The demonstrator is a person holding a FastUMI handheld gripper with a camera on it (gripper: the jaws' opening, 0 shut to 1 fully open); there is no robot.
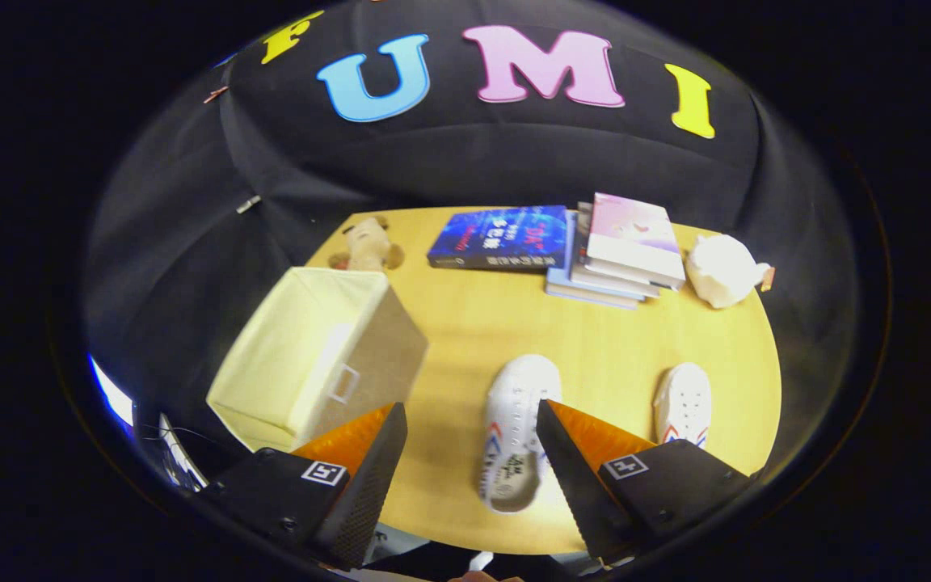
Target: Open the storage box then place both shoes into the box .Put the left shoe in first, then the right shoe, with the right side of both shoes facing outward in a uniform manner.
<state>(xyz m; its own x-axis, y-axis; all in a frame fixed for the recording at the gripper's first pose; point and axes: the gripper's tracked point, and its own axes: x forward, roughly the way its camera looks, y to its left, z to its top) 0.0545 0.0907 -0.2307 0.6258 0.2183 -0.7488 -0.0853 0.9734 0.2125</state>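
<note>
— Shoes, how many?
— Two, both white. One shoe (516, 432) lies between the fingers, close against the right finger, toe pointing away. The second shoe (684, 404) sits off to the right of the gripper (469, 414), its heel end hidden behind the right finger.
— And the storage box (316, 356)?
— One, pale fabric, ahead and left of the left finger, tilted; whether it's open is hard to tell.
— The gripper?
— Fingers spread wide, holding nothing.
— Anything else?
— Several books (566, 246), two soft toys beyond.
</note>
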